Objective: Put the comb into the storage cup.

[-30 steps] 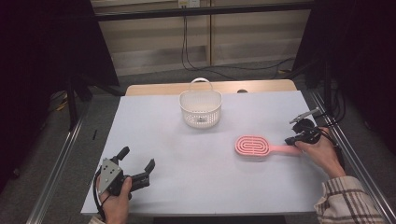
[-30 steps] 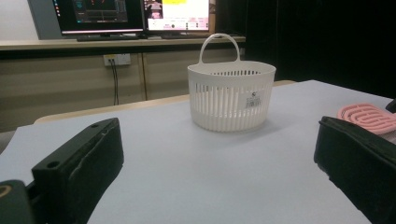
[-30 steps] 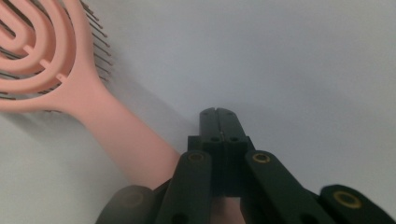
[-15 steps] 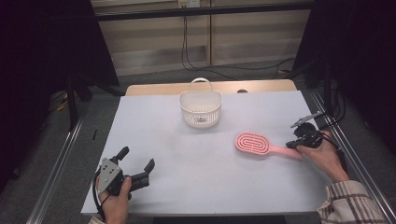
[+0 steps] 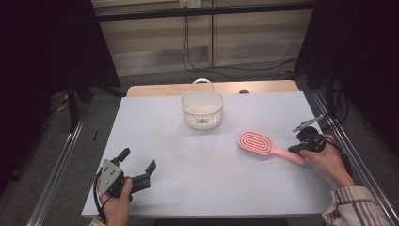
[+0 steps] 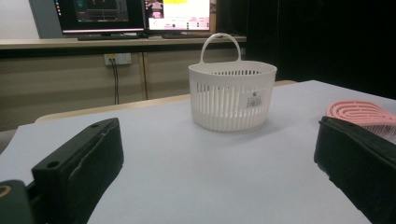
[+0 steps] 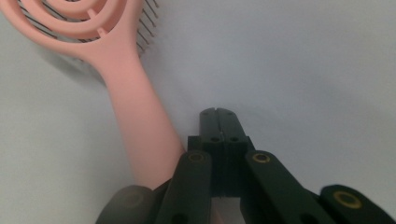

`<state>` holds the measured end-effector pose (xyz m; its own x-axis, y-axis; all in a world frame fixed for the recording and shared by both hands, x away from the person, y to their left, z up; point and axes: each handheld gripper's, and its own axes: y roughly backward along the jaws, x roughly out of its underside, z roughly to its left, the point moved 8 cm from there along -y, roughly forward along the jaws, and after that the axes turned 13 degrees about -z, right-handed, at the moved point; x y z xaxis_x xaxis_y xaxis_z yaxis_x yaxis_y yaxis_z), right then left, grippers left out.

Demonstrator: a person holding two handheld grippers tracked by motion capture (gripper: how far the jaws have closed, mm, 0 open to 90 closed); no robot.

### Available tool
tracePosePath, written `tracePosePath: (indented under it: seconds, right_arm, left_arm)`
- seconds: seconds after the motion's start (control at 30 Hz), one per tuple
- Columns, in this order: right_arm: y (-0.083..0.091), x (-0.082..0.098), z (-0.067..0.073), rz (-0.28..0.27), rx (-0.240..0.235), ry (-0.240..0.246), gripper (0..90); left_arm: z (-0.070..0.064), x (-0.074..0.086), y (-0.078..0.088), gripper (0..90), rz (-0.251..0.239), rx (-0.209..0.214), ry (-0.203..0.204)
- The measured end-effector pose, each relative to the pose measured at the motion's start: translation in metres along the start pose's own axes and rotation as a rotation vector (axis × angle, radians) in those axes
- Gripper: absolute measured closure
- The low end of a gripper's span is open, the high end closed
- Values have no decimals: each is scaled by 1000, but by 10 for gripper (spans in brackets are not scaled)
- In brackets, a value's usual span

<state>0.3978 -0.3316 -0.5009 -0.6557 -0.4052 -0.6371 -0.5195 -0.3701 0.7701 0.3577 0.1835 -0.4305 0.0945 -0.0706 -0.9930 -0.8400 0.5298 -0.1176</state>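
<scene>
Right gripper (image 7: 219, 116) — jaws pressed shut, holding nothing — sits beside the pink hairbrush's (image 5: 258, 142) handle. The brush has slid slightly right; no grip yet.

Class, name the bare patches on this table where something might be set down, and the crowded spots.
Free: between the white basket, left gripper and pink hairbrush; also both far corners. Crowded: the right edge, where the right gripper meets the brush handle.
</scene>
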Motion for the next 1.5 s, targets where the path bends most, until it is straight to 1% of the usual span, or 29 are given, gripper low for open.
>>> tracePosePath:
  seconds: [0.03,0.07,0.2,0.37,0.5,0.6,0.7,0.73,0.8,0.83,0.9,0.93,1.0,1.03,1.1,1.13,1.17,1.2,1.27,1.33,1.37,1.4,1.43,1.5]
  right_arm:
    - [0,0,0,-2,-3,5,900]
    - [1,1,1,-2,-6,-5,900]
    - [1,2,3,1,-10,-5,900]
    - [1,2,3,-1,-16,-4,900]
    - [1,2,0,-14,-4,-6,900]
    - [3,1,-3,-45,-5,-21,900]
    - [6,-1,-7,-69,10,-37,900]
    - [7,-2,-9,-86,14,-31,900]
    - [11,-5,-9,-115,20,-35,884]
    - [12,-8,-10,-139,29,-30,835]
    - [16,-12,-10,-171,32,-32,823]
    - [18,-13,-11,-184,37,-26,808]
    - [20,-16,-10,-208,34,-29,741]
    - [21,-17,-9,-220,24,-26,716]
    - [23,-20,-7,-252,19,-9,641]
    - [24,-21,-7,-262,25,-6,564]
    - [25,-23,-6,-274,17,-7,528]
    - [27,-24,-4,-281,7,-1,512]
    - [29,-27,-3,-298,9,6,398]
    - [30,-29,-1,-297,-3,3,294]
    - [30,-31,0,-302,1,8,247]
    - [30,-32,1,-306,-4,10,189]
    - [30,-33,3,-300,-19,9,144]
    - [30,-34,6,-301,-22,18,117]
  left_arm:
    - [0,0,0,15,0,0,2]
    - [0,0,0,15,0,1,0]
    - [0,0,0,15,1,-1,0]
    - [0,0,0,15,1,1,0]
    - [0,0,0,15,1,2,0]
    - [0,0,0,15,0,2,2]
    - [0,0,0,15,0,2,0]
    - [0,0,0,15,0,3,0]
    - [0,0,0,15,0,3,1]
    - [-1,0,0,15,-1,2,5]
    - [-1,0,0,15,-1,2,4]
    - [0,0,0,15,0,2,0]
    - [0,0,0,15,1,3,-1]
    - [-1,0,0,15,-1,3,5]
    - [0,0,0,15,-1,3,1]
    - [0,0,0,15,1,3,0]
    - [0,0,0,15,1,3,3]
    - [0,0,0,15,2,3,0]
    - [0,0,0,15,3,5,-2]
    - [0,0,0,15,2,4,1]
    - [-1,0,0,15,-1,4,5]
    - [0,0,0,15,-2,4,0]
    - [-1,0,0,15,-2,4,5]
    - [0,0,0,15,1,3,0]
